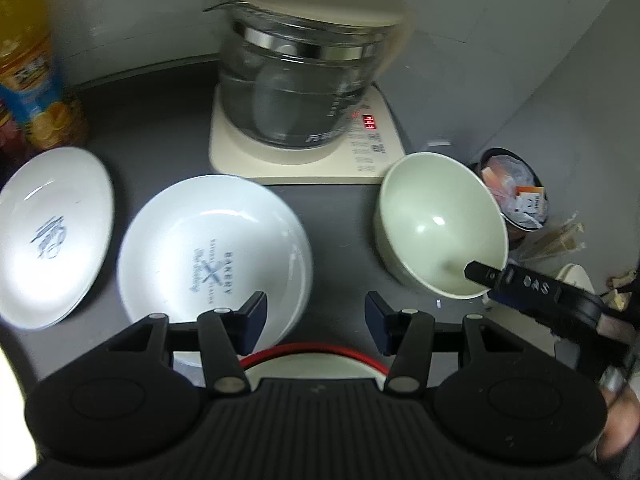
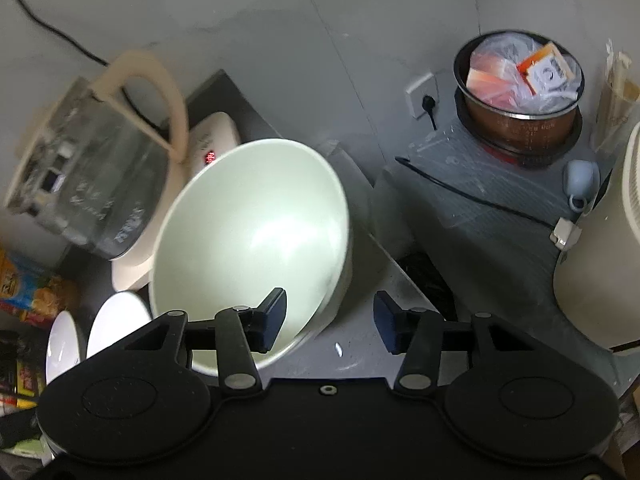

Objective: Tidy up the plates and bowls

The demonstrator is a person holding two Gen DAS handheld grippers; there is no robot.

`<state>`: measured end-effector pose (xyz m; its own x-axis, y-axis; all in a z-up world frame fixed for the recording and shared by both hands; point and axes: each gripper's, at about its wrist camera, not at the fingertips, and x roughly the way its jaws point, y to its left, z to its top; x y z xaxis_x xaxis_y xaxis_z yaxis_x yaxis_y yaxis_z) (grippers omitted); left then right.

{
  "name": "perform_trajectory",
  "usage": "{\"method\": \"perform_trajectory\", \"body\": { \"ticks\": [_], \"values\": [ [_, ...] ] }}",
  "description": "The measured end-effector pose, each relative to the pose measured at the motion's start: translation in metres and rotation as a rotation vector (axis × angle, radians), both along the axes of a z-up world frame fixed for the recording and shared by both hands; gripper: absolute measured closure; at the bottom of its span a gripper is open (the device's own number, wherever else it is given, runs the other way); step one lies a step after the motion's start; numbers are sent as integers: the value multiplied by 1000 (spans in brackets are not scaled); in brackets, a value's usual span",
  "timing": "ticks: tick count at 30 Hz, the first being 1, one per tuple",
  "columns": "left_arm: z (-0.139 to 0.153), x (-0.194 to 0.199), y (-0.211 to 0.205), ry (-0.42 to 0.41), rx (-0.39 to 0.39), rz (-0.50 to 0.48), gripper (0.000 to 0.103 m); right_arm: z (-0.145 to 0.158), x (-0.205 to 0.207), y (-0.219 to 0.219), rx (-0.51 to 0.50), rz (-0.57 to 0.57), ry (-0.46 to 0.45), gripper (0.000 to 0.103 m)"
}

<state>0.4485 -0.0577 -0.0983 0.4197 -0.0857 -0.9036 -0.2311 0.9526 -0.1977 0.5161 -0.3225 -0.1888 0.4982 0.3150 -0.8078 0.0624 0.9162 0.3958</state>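
A pale green bowl (image 1: 436,220) stands on the dark counter, right of a white plate (image 1: 208,248) printed "BAKERY". A second white plate (image 1: 48,236) lies at the far left. My left gripper (image 1: 316,320) is open and empty, hovering over the near edge of the printed plate. My right gripper (image 2: 330,322) is open; its left finger (image 2: 274,316) reaches inside the green bowl (image 2: 248,240) and its right finger is outside the rim, which sits between the jaws. In the left wrist view that finger (image 1: 486,276) shows over the bowl's near rim. Both white plates (image 2: 116,324) show at lower left.
A glass kettle (image 1: 304,76) on a cream base stands behind the dishes. An orange juice bottle (image 1: 32,64) is at the far left. A round bin (image 2: 520,92) with packets, a small blue cup (image 2: 580,184) and a cream appliance (image 2: 600,248) stand to the right.
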Motion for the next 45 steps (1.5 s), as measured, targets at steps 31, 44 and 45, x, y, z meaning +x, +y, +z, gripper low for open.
{"method": "perform_trajectory", "body": {
  "ticks": [31,44,45],
  "values": [
    [-47,53,-10,54,-119,13,56,-14,-23,-10,111,-89,92,91],
    [-66,59,-24,91,-137,32,91,15,-32,-7,84,-39,20,89],
    [-61,57,-22,75,-149,30,91,20,-35,-6,88,-34,11,89]
  ]
}}
